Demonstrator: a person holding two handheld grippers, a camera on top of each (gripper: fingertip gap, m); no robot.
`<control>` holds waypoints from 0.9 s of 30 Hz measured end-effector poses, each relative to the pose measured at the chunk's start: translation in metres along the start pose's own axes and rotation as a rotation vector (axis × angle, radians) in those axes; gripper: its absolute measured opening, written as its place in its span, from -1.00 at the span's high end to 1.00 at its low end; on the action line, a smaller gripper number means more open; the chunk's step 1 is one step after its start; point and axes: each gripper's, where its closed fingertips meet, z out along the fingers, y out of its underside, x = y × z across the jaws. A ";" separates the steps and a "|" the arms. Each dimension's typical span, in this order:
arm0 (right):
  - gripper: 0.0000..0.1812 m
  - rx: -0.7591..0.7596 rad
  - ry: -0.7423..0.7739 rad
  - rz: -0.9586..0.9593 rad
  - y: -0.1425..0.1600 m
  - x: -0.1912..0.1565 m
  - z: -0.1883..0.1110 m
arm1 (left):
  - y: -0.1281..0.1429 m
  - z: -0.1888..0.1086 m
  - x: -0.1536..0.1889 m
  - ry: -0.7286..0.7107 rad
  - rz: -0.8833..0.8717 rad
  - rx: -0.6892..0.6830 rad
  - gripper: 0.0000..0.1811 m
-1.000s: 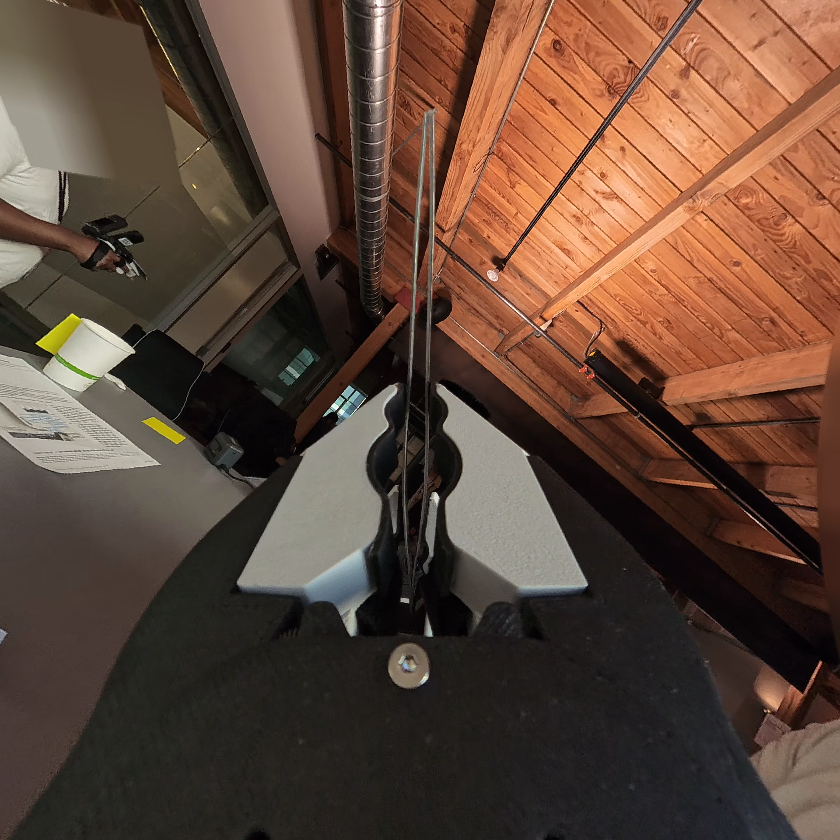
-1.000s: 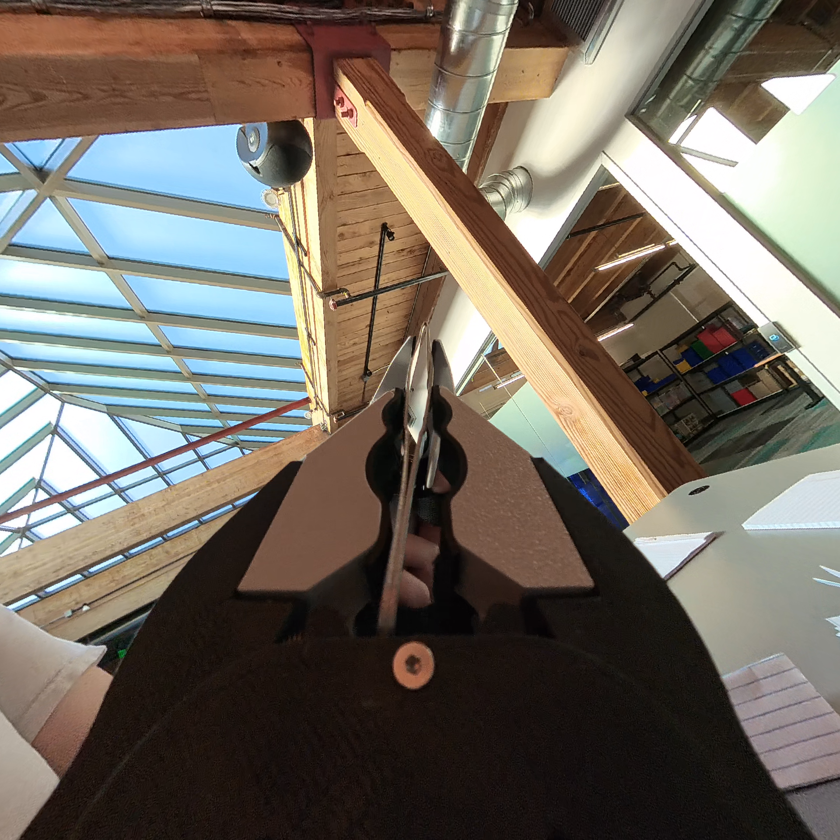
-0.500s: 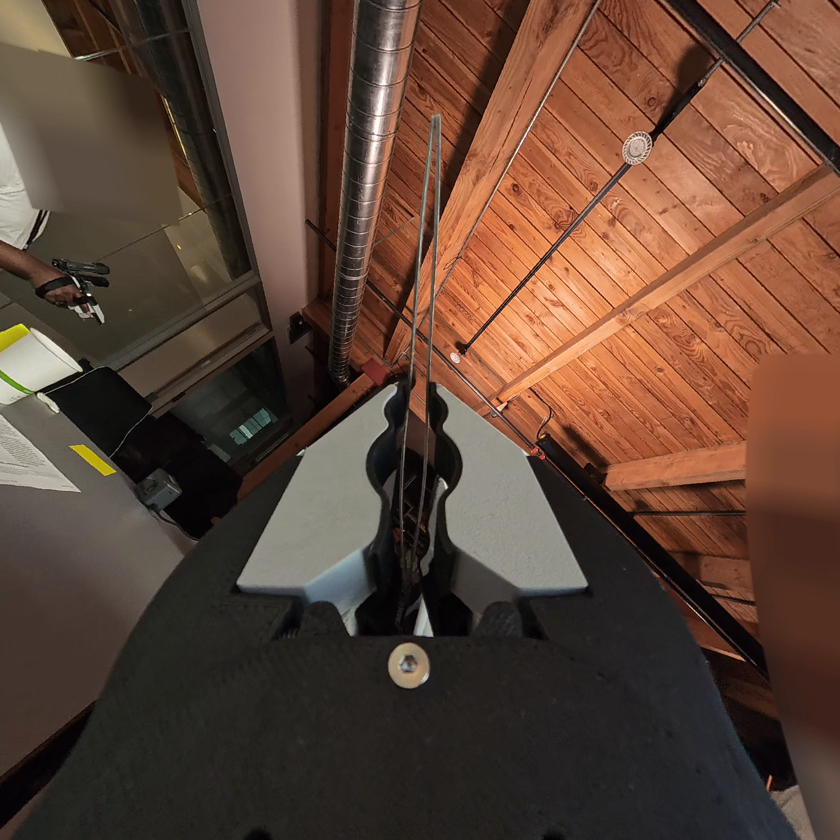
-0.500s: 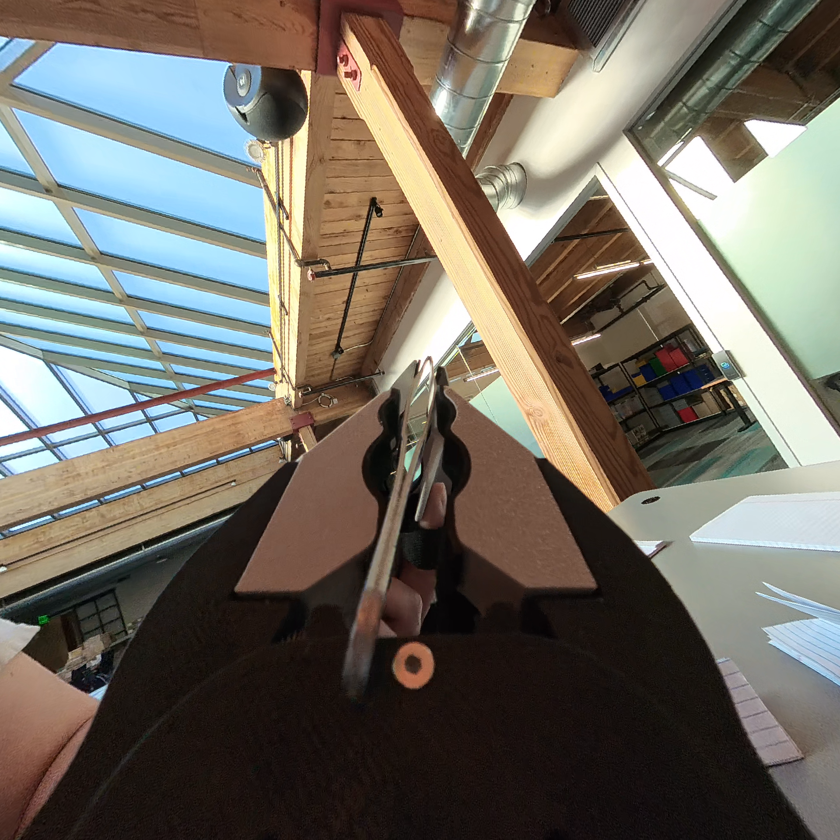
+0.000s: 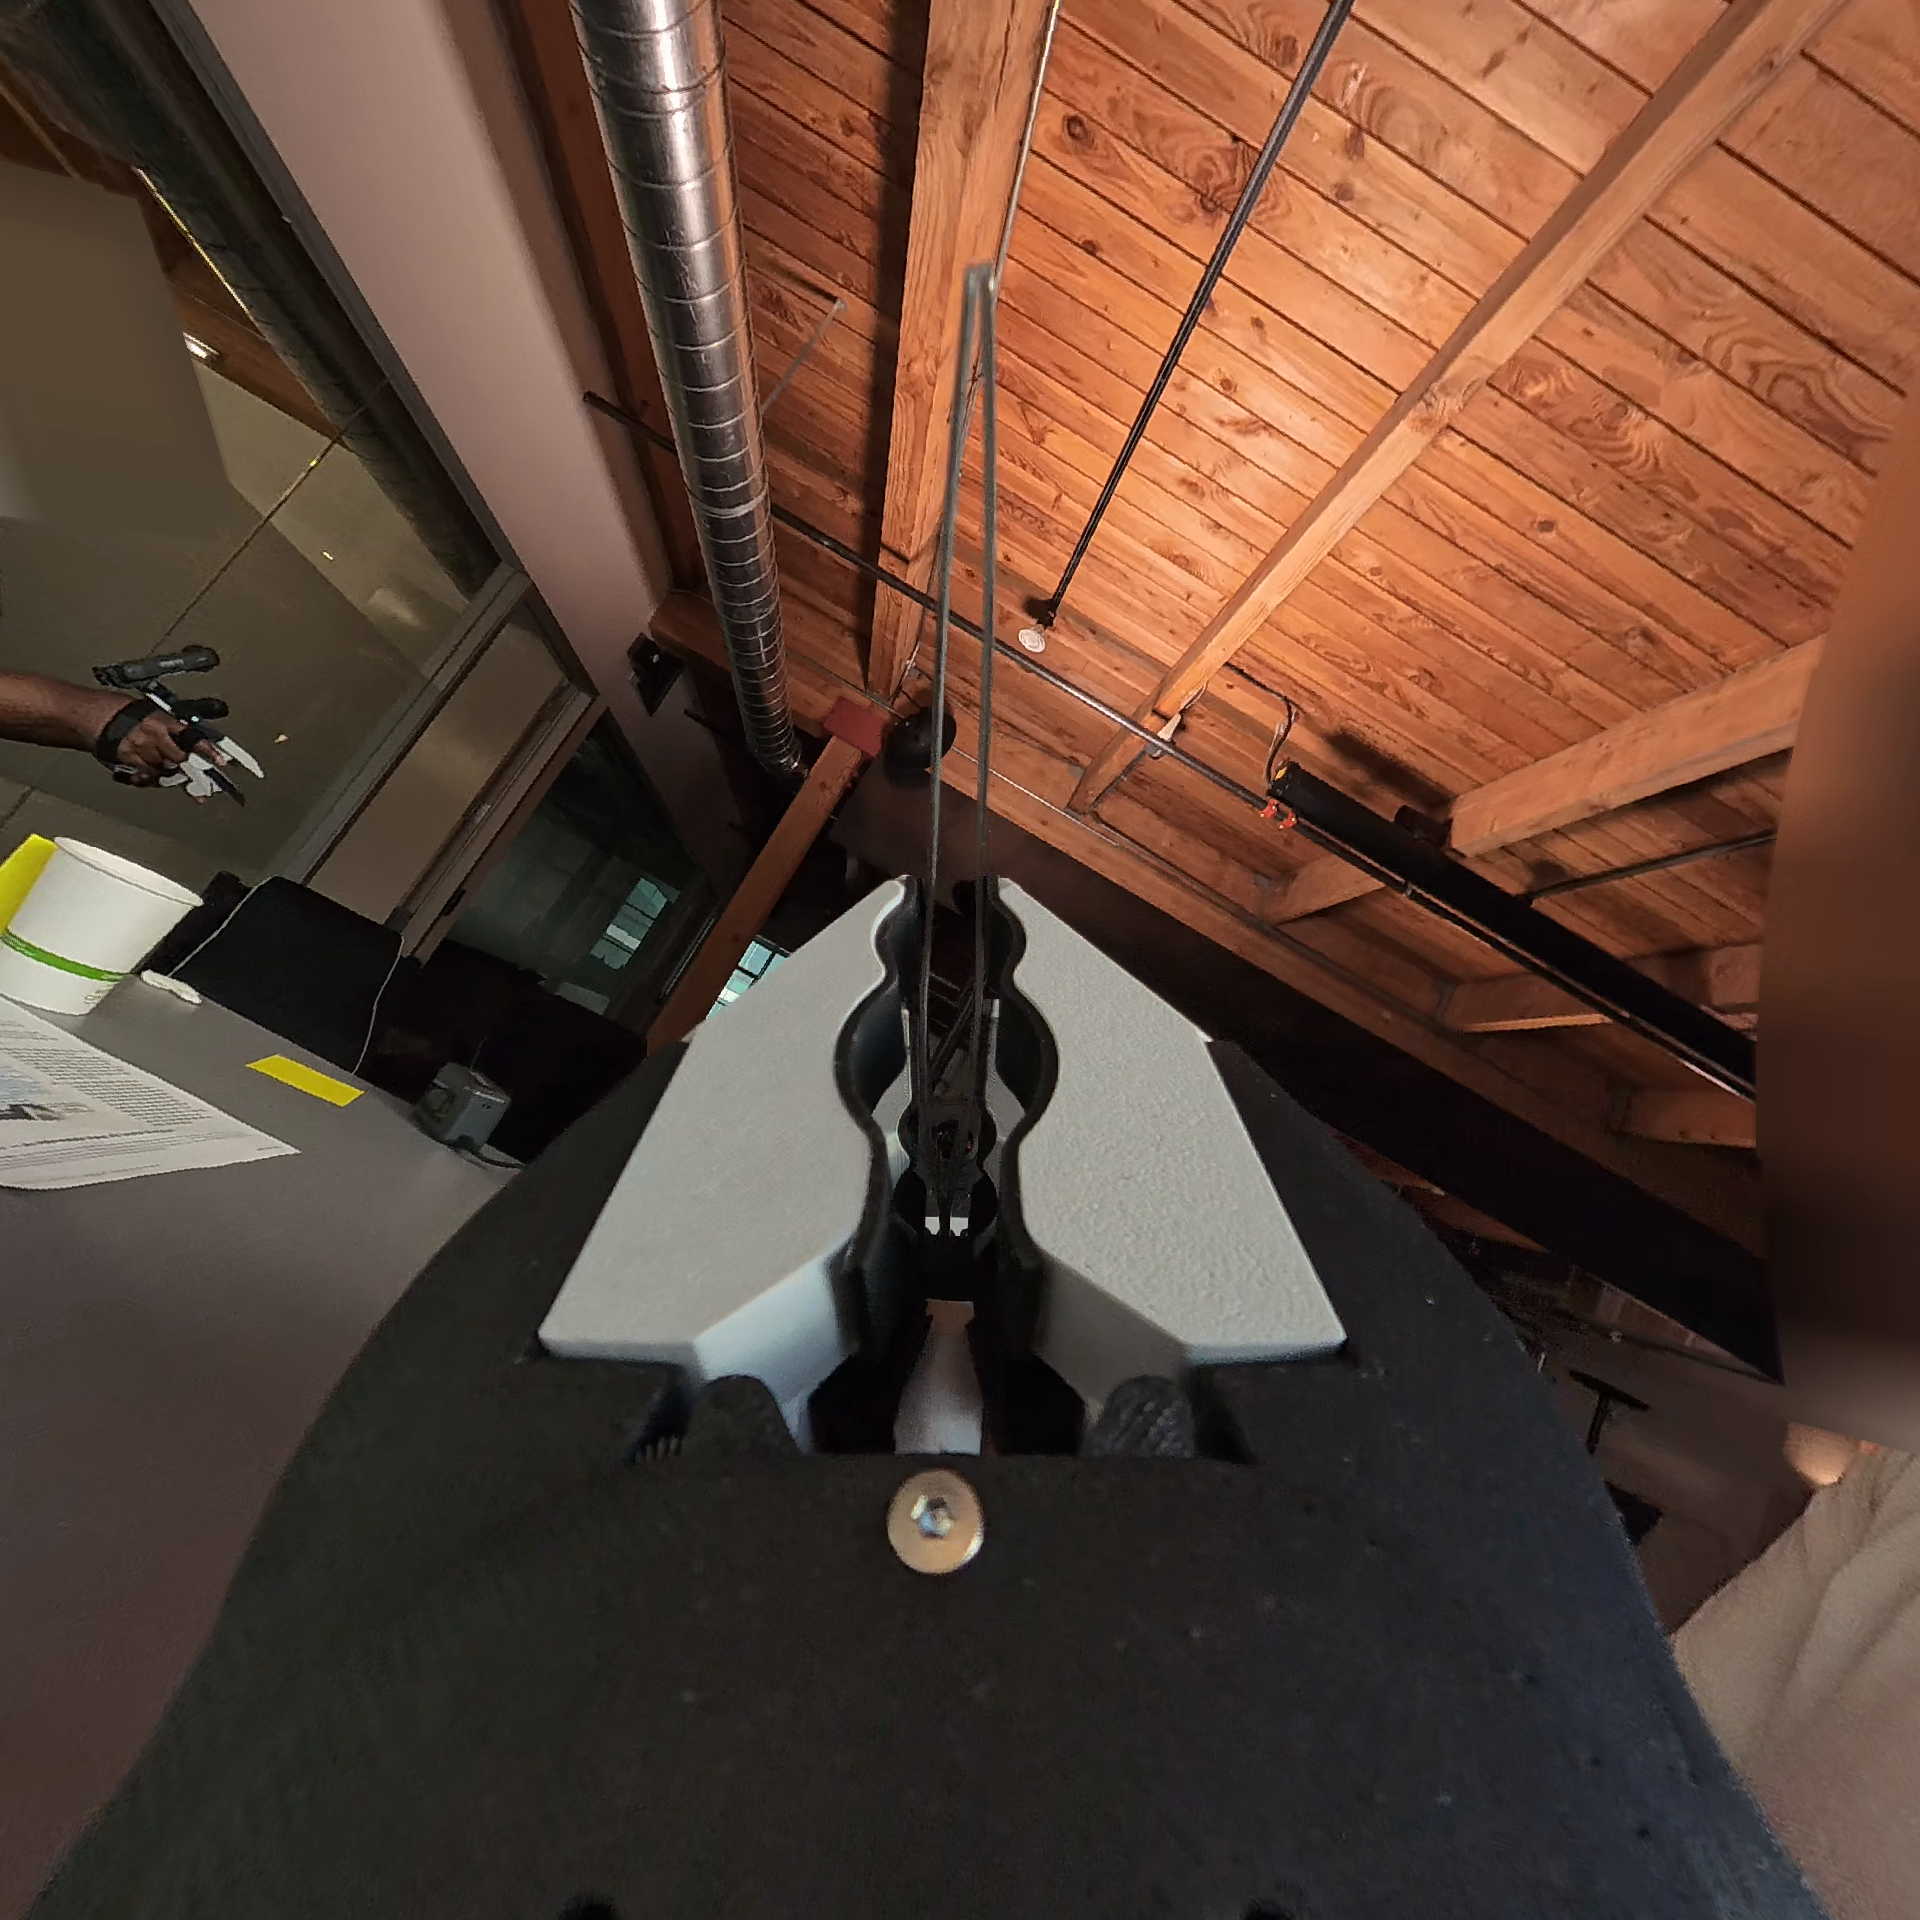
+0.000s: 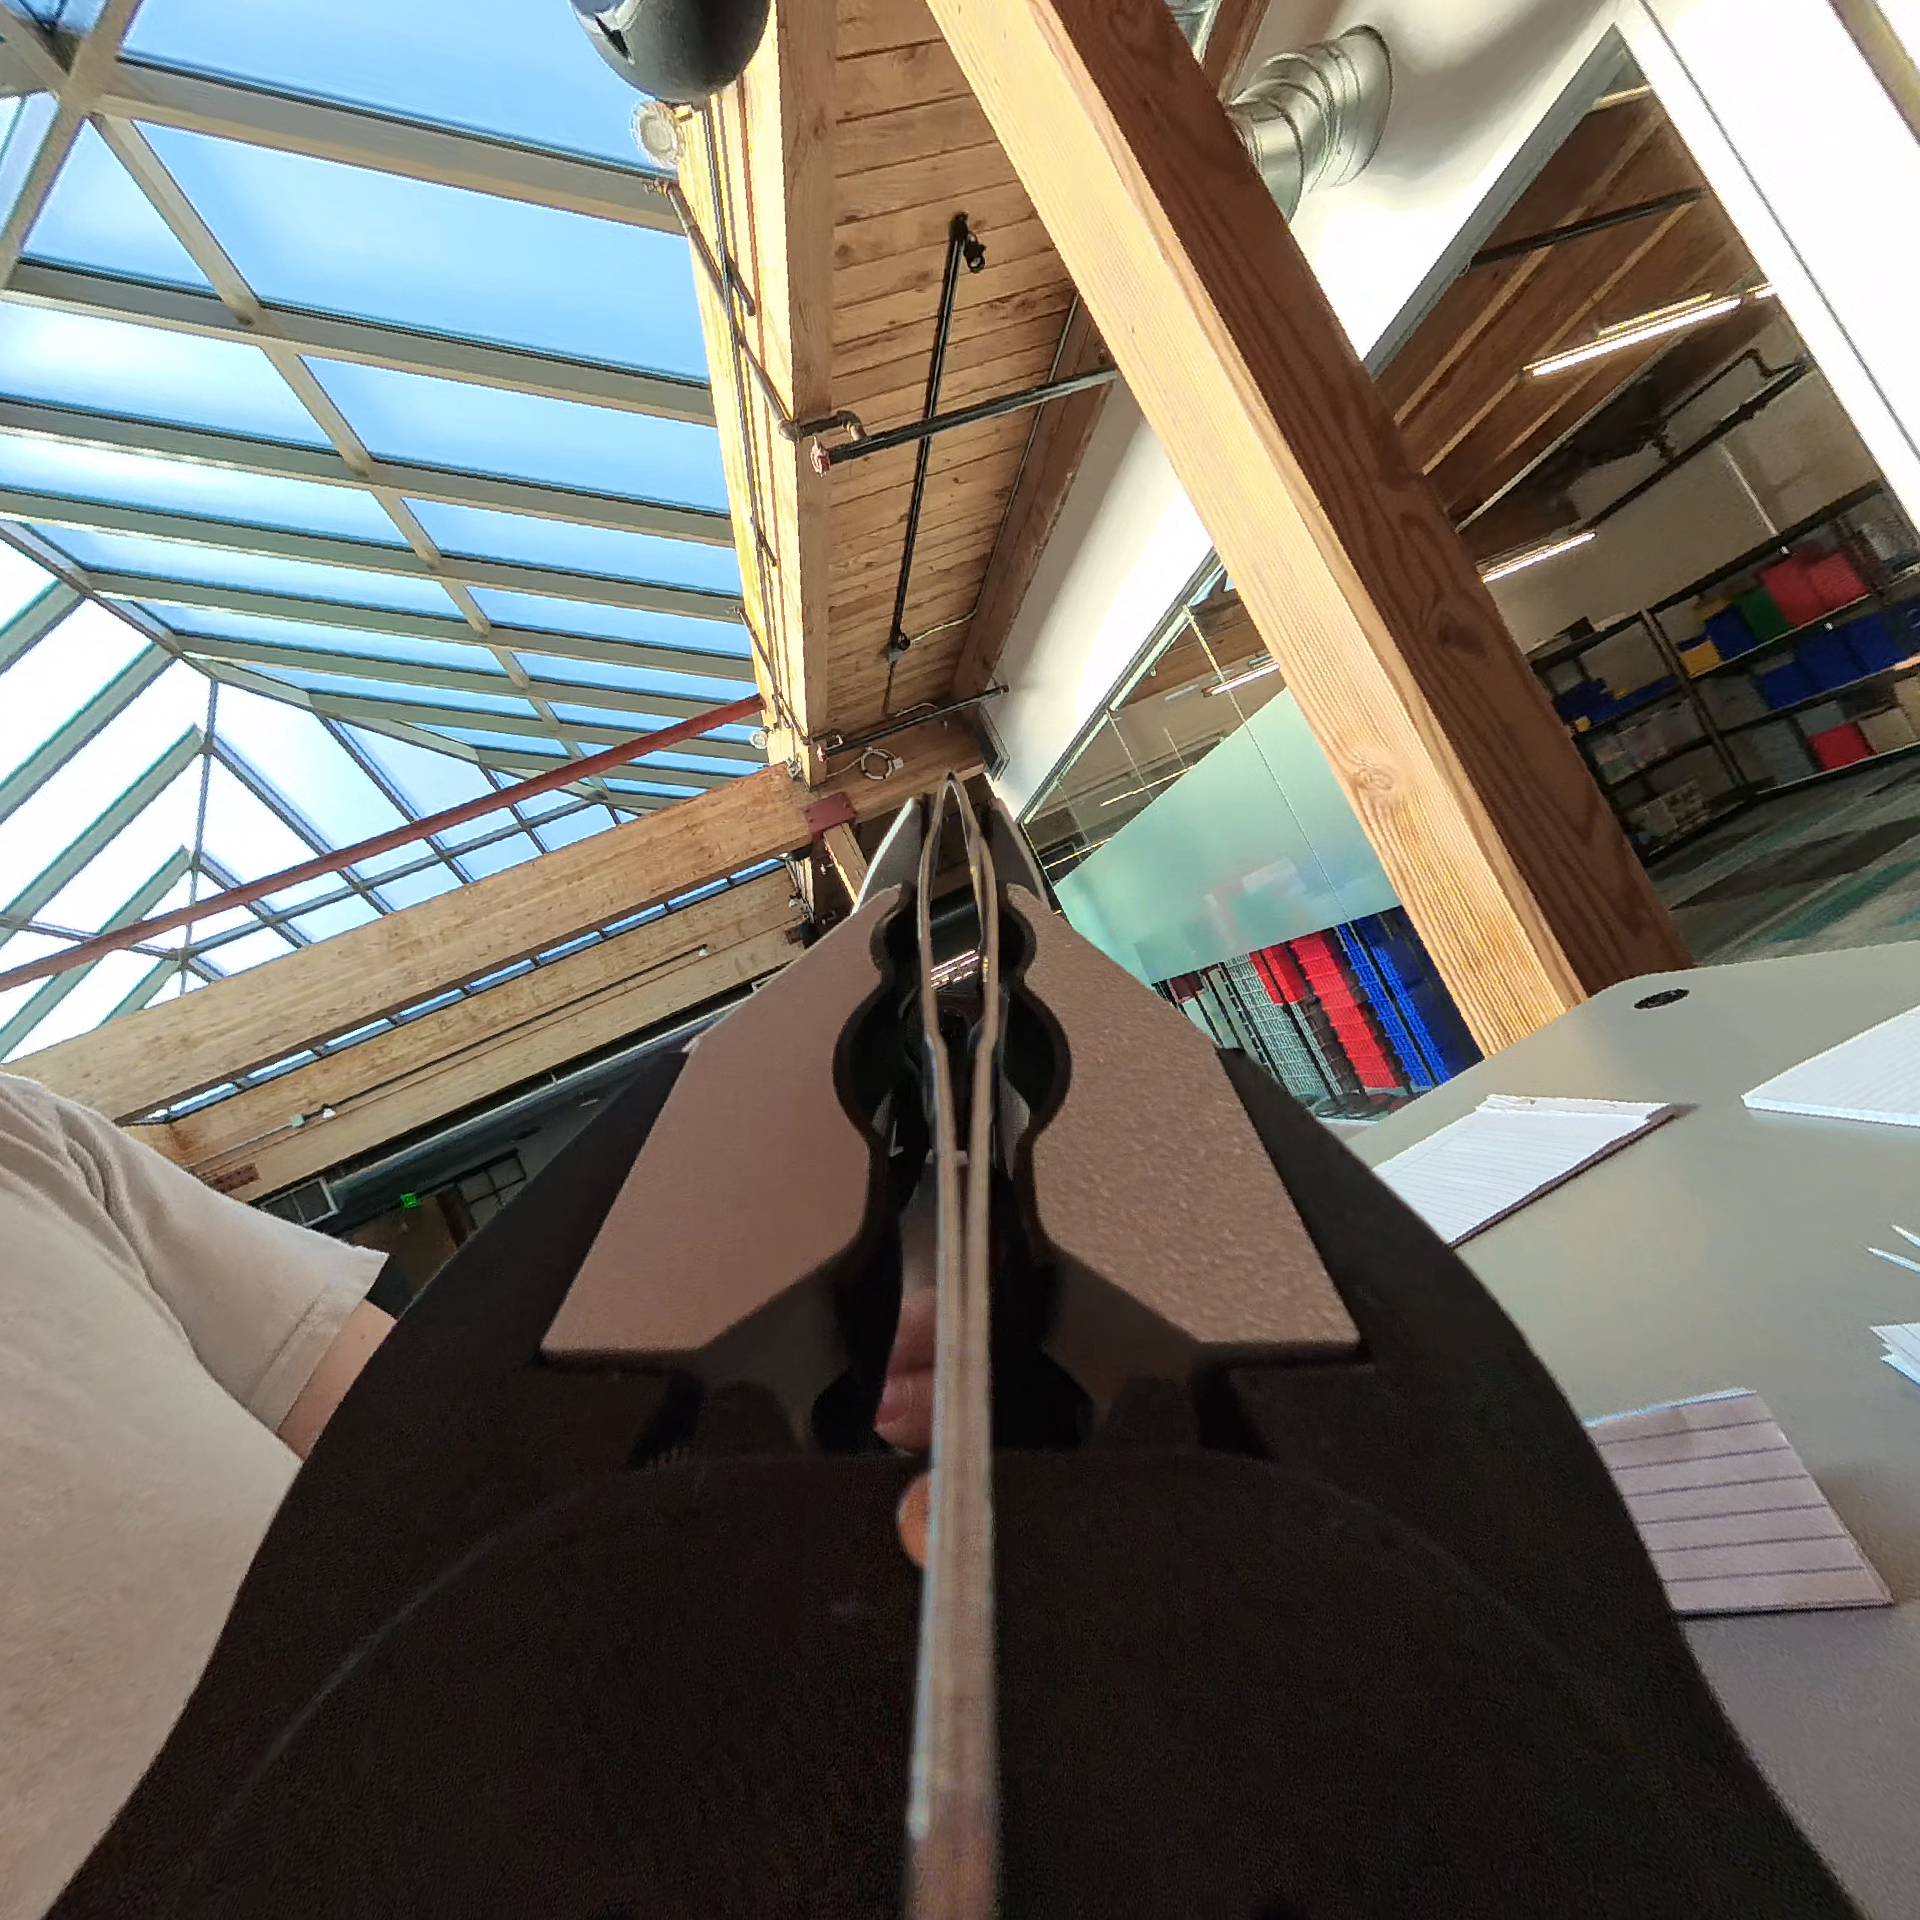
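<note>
Both grippers point up at the ceiling. My left gripper (image 5: 951, 904) is shut on a thin wire loop (image 5: 961, 644). Its two long wires rise from between the fingers and meet at a tip far above. My right gripper (image 6: 958, 914) is shut on a metal clip (image 6: 956, 1195). The clip's silver end pokes out just past the fingertips. One wire handle runs back toward the camera, blurred, along the middle of the gripper body. A person's fingers (image 6: 906, 1382) show behind the jaws, under the clip.
In the left wrist view, a grey table (image 5: 156, 1351) holds a white paper cup (image 5: 88, 935), a printed sheet (image 5: 114, 1122) and a yellow note (image 5: 307, 1077); another person's hand (image 5: 166, 732) holds a device beyond it. In the right wrist view, lined pads (image 6: 1507, 1153) lie on a table (image 6: 1683, 1288).
The clip's wire handle in the right gripper has swung back toward the camera and now crosses the gripper body. Both views have tilted and shifted slightly. Both grippers stay shut.
</note>
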 end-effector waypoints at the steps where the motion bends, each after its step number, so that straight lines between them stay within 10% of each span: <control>1: 0.88 -0.005 0.000 -0.003 -0.001 0.000 -0.001 | 0.001 0.001 0.000 0.002 0.007 -0.017 0.90; 27: 0.86 -0.085 -0.043 -0.177 -0.019 -0.005 -0.032 | 0.015 -0.002 0.004 0.080 0.119 -0.306 0.93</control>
